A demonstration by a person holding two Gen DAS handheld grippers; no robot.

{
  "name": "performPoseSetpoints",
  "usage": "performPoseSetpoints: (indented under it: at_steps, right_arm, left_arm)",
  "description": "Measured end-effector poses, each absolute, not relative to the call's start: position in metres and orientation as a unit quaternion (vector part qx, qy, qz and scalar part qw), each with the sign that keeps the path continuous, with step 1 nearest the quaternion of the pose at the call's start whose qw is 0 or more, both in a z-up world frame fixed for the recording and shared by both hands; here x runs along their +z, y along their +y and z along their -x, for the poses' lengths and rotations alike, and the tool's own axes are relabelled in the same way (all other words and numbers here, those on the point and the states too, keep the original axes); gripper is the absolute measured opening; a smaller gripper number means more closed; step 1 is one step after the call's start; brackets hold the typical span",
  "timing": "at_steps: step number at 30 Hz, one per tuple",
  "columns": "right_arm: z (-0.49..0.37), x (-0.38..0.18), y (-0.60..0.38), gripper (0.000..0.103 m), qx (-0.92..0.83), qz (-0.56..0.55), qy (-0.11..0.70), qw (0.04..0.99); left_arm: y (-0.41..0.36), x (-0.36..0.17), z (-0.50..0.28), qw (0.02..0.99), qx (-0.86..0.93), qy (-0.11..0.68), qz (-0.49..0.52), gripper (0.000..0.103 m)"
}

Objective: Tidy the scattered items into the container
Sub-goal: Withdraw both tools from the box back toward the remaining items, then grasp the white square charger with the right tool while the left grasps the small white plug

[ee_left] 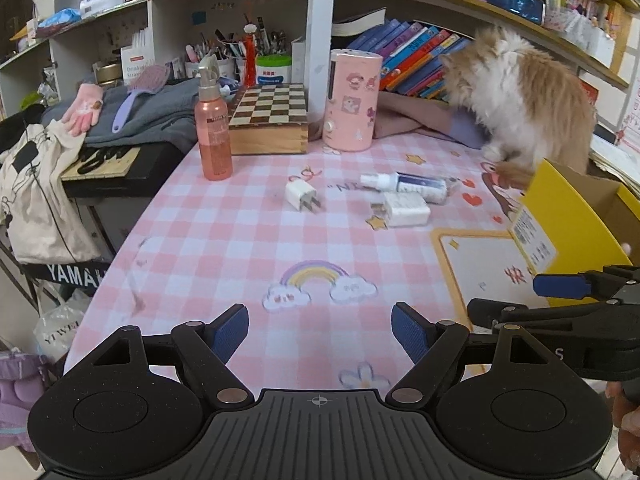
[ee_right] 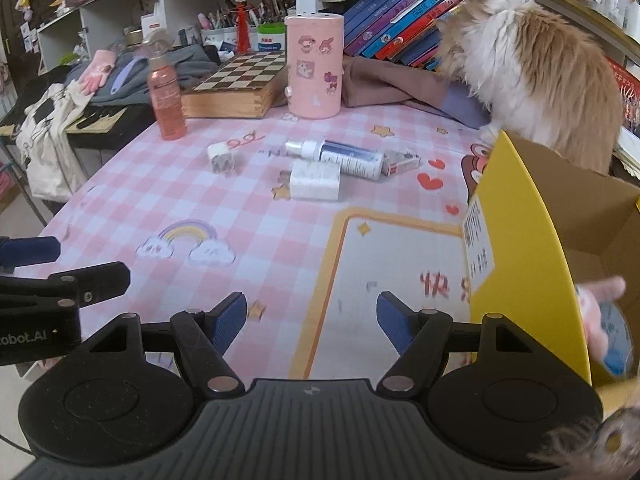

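both claws, left claw (ee_left: 320,332) and right claw (ee_right: 312,320), spread apart and empty over the surface (ee_right: 256,240), white charger (ee_left: 301,195) and spray bottle (ee_right: 340,156) lying loose near the yellow box (ee_right: 524,248)

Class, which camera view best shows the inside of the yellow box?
The right wrist view: the yellow box is near and its open cardboard interior shows. The left wrist view has the box at its right edge, mostly outer wall, little interior.
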State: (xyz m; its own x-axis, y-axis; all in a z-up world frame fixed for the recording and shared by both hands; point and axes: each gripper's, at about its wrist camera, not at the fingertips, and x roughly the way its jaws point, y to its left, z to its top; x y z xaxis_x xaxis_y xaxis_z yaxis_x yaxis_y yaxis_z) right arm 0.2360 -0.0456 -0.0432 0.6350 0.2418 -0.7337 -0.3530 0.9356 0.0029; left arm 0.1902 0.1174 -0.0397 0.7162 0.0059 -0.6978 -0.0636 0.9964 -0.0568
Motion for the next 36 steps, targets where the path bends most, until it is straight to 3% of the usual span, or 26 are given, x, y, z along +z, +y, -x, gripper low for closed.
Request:
performPoseSetpoints:
  at_steps: [27,32,36]
  right_arm:
    - [-0.392,-0.087,0.013,0.071,0.134,0.069,0.409,0.900]
    - [-0.408,-0.097,0.015,0.072,0.133,0.065,0.415,0.898]
    - [-0.416,-0.104,0.015,0.070,0.137,0.057,0.424,0.893]
  left_arm:
    - [0.147,-0.085,-0.373,0.918,0.014,0.396,0.039,0.075]
    - [0.147,-0.097,-0.387,0.912,0.013,0.409,0.043,0.066]
    - [0.150,-0.104,-0.395,0.906,0.014,0.420,0.047,0.054]
